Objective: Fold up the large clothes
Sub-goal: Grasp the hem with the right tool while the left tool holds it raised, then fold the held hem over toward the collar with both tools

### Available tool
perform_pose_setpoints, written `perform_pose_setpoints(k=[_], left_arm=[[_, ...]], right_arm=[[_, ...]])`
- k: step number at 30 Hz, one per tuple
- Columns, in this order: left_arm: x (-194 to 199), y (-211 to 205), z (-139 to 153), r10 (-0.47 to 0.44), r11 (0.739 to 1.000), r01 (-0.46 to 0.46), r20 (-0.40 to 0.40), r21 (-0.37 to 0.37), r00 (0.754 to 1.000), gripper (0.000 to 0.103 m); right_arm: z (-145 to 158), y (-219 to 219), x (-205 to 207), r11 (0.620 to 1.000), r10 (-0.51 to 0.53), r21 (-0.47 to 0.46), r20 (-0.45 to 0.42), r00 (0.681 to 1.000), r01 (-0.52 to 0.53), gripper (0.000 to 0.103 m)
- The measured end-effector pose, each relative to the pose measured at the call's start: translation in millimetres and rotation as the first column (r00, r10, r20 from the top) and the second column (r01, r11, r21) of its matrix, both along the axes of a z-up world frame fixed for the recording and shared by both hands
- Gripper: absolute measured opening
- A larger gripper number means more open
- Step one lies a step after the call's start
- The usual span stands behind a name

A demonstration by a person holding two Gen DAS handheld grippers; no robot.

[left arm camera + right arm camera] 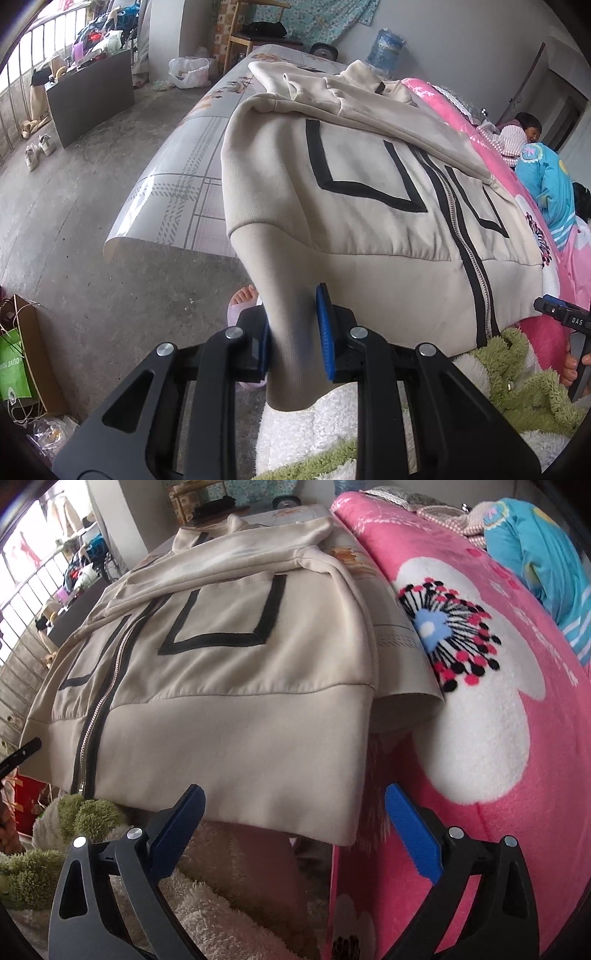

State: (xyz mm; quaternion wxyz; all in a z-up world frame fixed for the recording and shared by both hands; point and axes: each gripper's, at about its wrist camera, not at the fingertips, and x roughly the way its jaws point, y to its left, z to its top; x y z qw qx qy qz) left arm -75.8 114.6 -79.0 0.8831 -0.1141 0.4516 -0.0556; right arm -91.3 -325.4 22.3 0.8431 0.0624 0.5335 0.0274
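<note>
The jacket (362,206) is matt beige cloth, smooth on the body panels and finely ribbed along the hem band, with flat black trim and a shiny metal zip (463,236). The surface (177,192) beneath it carries a glossy printed plastic sheet. To the right lies a fuzzy pink fleece blanket (498,738). Each claw has matt black plastic arms, bright metal rivets and blue ribbed pads (325,332). Near the person, green-and-white shaggy plush (517,373). The floor (92,229) is rough grey concrete.
</note>
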Motion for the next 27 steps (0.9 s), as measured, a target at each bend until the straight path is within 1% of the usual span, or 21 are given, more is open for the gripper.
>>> perform_pose_setpoints(k=[2, 3, 5, 7, 8, 11, 12, 13, 14, 16, 20, 25, 27], left_arm=[[-0.2, 0.7, -1.9, 0.001, 1.000, -0.001, -0.004, -0.002, 1.000, 0.021], [0.1, 1.1, -2.9, 0.001, 1.000, -0.001, -0.006, -0.003, 1.000, 0.021], [0.8, 1.7, -5.0, 0.002, 1.000, -0.002, -0.012, -0.007, 1.000, 0.021], [-0.3, 2.4, -6.7, 0.004, 1.000, -0.005, -0.015, -0.010, 1.000, 0.021], [-1.0, 2.6, -7.3, 0.006, 1.000, -0.006, -0.017, -0.012, 1.000, 0.021], [-5.2, 0.1, -4.1, -0.017, 1.000, 0.017, -0.004, -0.006, 1.000, 0.018], [-7.0, -1.2, -1.0, -0.031, 1.000, 0.031, 0.008, 0.002, 0.999, 0.014], [-9.1, -2.1, 3.5, -0.045, 0.999, 0.045, 0.027, 0.002, 0.999, 0.011], [-10.5, -1.5, 8.1, -0.056, 0.998, 0.057, 0.047, -0.015, 0.997, 0.009], [-12.8, 1.5, 17.3, -0.069, 0.995, 0.074, 0.084, -0.060, 0.994, 0.007], [-10.0, 5.8, 34.0, -0.076, 0.987, 0.095, 0.141, -0.133, 0.987, 0.006], [4.0, 8.8, 48.6, -0.070, 0.974, 0.105, 0.176, -0.201, 0.982, 0.005], [12.9, 11.9, 53.1, -0.061, 0.974, 0.099, 0.183, -0.205, 0.981, 0.005]], right_arm=[[-4.3, -7.9, 2.4, 0.999, -0.021, 0.050, -0.012, 1.000, 0.022, 0.089], [-7.0, -10.8, 3.5, 0.997, -0.029, 0.072, -0.021, 0.999, 0.030, 0.084], [-14.7, -15.7, 5.4, 0.992, -0.045, 0.117, -0.050, 0.998, 0.051, 0.074], [-21.2, -19.4, 6.3, 0.986, -0.058, 0.154, -0.077, 0.995, 0.070, 0.060], [-23.7, -20.5, 5.9, 0.983, -0.059, 0.168, -0.088, 0.994, 0.074, 0.056], [-23.4, -17.0, 1.9, 0.983, -0.037, 0.177, -0.093, 0.995, 0.053, 0.041], [-21.4, -16.1, 0.7, 0.983, -0.030, 0.176, -0.090, 0.995, 0.046, 0.031], [-18.7, -15.2, -0.6, 0.983, -0.025, 0.177, -0.085, 0.996, 0.040, 0.019], [-14.5, -14.9, -1.9, 0.983, -0.021, 0.181, -0.079, 0.997, 0.035, 0.012], [-4.8, -14.3, -4.4, 0.981, -0.018, 0.193, -0.059, 0.998, 0.029, 0.008], [22.6, -9.4, -5.8, 0.981, -0.008, 0.195, 0.017, 1.000, 0.004, 0.007], [54.3, -12.3, 4.6, 0.970, -0.022, 0.244, 0.117, 0.993, -0.007, 0.006], [66.1, -11.3, 15.2, 0.967, -0.022, 0.255, 0.166, 0.986, -0.021, 0.006]])
